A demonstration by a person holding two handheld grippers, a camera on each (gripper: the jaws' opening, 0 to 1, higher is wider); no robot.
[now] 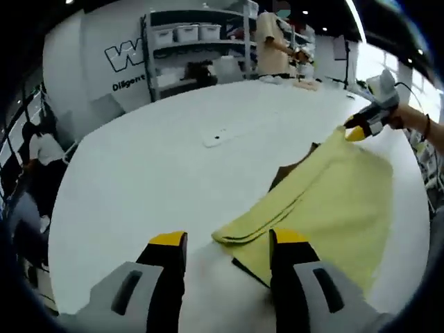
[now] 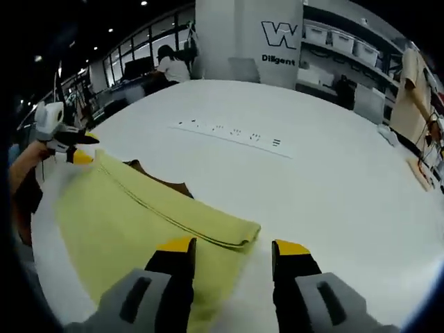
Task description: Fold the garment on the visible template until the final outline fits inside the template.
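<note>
**Now: a loose fold that could drift off its template**

Plainly, the left gripper (image 1: 227, 239) stands wide open, gripping nothing, with the near corner of the folded yellow garment (image 1: 333, 201) lying just ahead between its jaws. The right gripper (image 2: 233, 246) is likewise spread wide and empty, its own corner of the fold just ahead of the tips. In the left gripper view it sits at the far corner of the cloth.

The garment lies on the white desk (image 1: 173, 159), folded over itself, with the brown template (image 1: 291, 170) peeking out from beneath along one side (only slivers of it show).

The risks, as I judge them:
- A jaw closing on the top layer alone would peel the fold open.
- A jaw catching the template with the cloth would drag it out of place.
- Uneven pulls from the two corners would skew the fold, leaving the outline outside the template.
- The garment hides much of the template, so alignment is hard to check.
</note>
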